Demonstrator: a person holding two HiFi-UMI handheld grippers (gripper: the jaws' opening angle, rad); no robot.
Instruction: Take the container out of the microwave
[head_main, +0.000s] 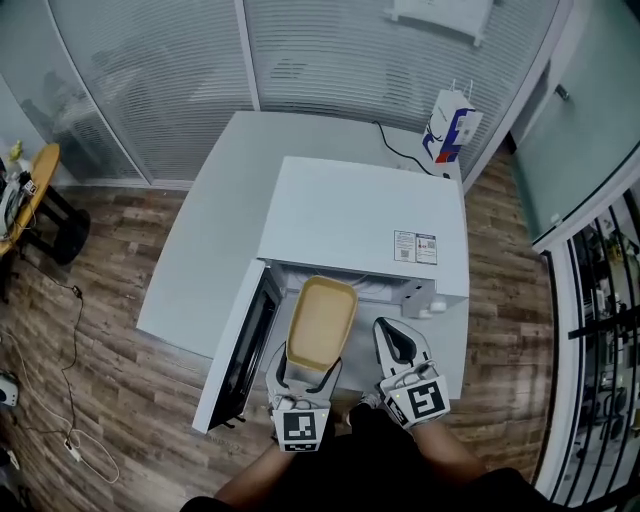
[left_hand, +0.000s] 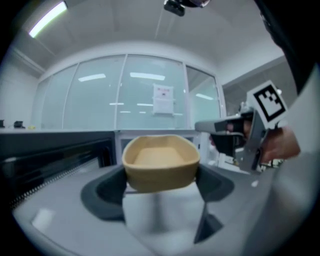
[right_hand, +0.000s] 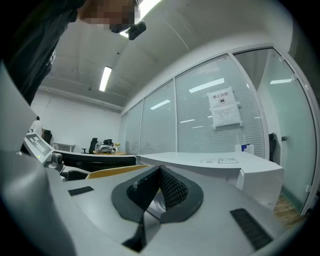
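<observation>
Two sets of tongs are in view before the white microwave (head_main: 350, 215), which stands on the bench (head_main: 215, 230) with its door (head_main: 240, 350) swung open to the left. The left tongs (head_main: 308, 372) are spread wide and clamped on the near end of the tan container (head_main: 322, 318), one pad on each side wall; it sits level and appears empty. The right tongs (head_main: 393, 338) are pressed together on nothing, just beside it. We place the container at the mouth of the cavity, its far end overlapping the opening from above. We judge the extraction step nearly complete. The next move calls for drawing it fully clear and level – avoiding the open door – then finding bare bench to set it down.
</observation>
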